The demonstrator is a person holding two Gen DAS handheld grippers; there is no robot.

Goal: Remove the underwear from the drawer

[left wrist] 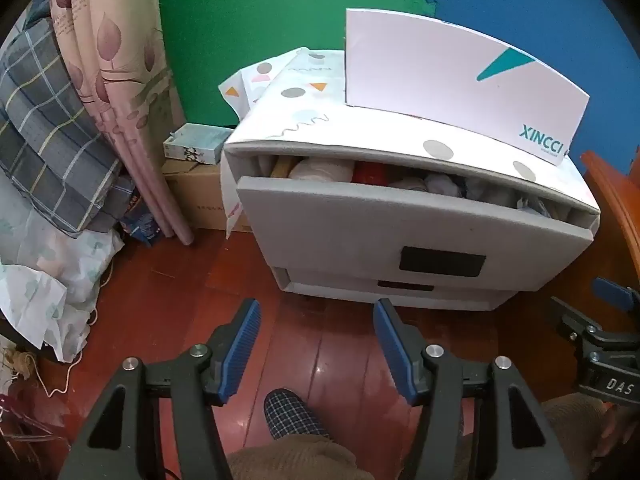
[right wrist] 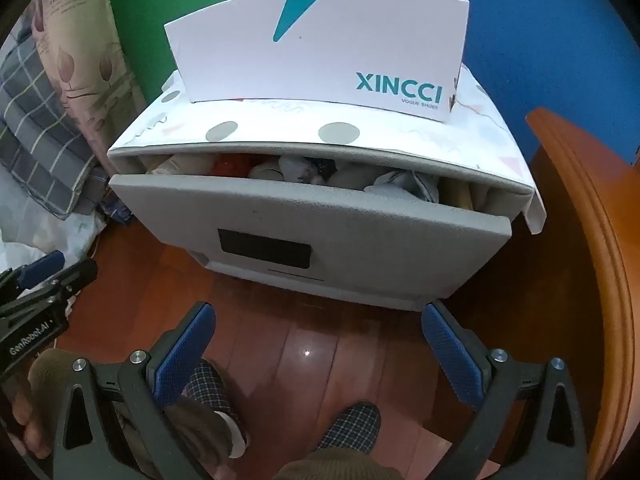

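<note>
A white two-drawer cabinet (left wrist: 360,132) stands on the red wooden floor. Its upper drawer (left wrist: 400,232) (right wrist: 360,236) is pulled partly out and holds several rolled pieces of underwear (left wrist: 320,169) (right wrist: 304,170) in white, cream and red. My left gripper (left wrist: 316,312) hangs open above the floor in front of the drawer, with nothing between its blue pads. My right gripper (right wrist: 320,316) is spread wide, also empty, just short of the cabinet's lower front. Each gripper shows at the edge of the other's view.
A white XINCCI shoe box (right wrist: 320,56) sits on the cabinet top. Curtains (left wrist: 116,80) and plaid bedding (left wrist: 44,128) lie left, cardboard boxes (left wrist: 200,196) beside the cabinet. An orange wooden furniture edge (right wrist: 580,260) is close on the right. The person's plaid slippers (right wrist: 352,424) stand below.
</note>
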